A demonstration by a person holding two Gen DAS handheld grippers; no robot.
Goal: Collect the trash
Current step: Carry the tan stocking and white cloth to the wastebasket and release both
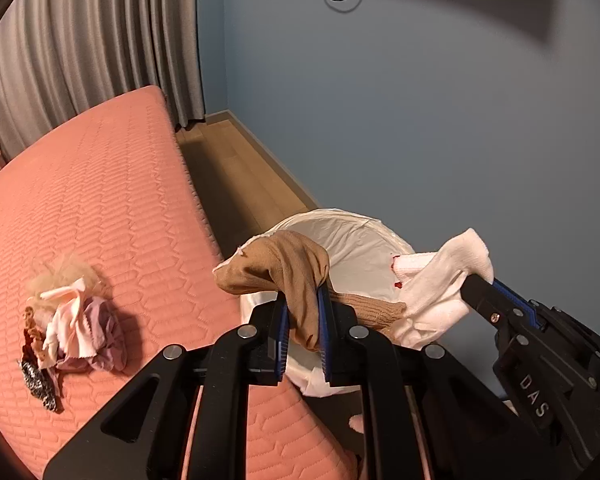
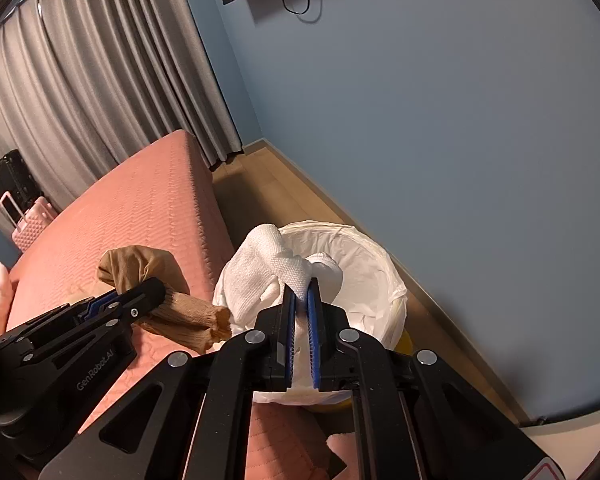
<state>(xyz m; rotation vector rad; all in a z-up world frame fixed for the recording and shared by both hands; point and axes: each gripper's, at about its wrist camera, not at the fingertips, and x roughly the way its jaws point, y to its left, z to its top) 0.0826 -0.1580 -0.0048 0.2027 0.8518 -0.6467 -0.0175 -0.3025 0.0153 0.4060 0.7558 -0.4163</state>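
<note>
My left gripper (image 1: pixel 303 292) is shut on a tan sock (image 1: pixel 288 264) and holds it at the near rim of a trash bin lined with a white bag (image 1: pixel 352 240). My right gripper (image 2: pixel 302 286) is shut on a white sock (image 2: pixel 268 268) and holds it over the bin (image 2: pixel 364 276). In the left wrist view the right gripper (image 1: pixel 474 280) comes in from the right with the white sock (image 1: pixel 440 280). In the right wrist view the left gripper (image 2: pixel 140 288) and the tan sock (image 2: pixel 148 264) show at the left, over the bed edge.
A pile of cloth scraps and fluff (image 1: pixel 68 312) lies on the pink quilted bed (image 1: pixel 100 200). The bin stands on the wooden floor (image 1: pixel 236 176) between the bed and the blue wall (image 1: pixel 420 120). Grey curtains (image 1: pixel 92 40) hang behind. A pink suitcase (image 2: pixel 28 224) stands beyond the bed.
</note>
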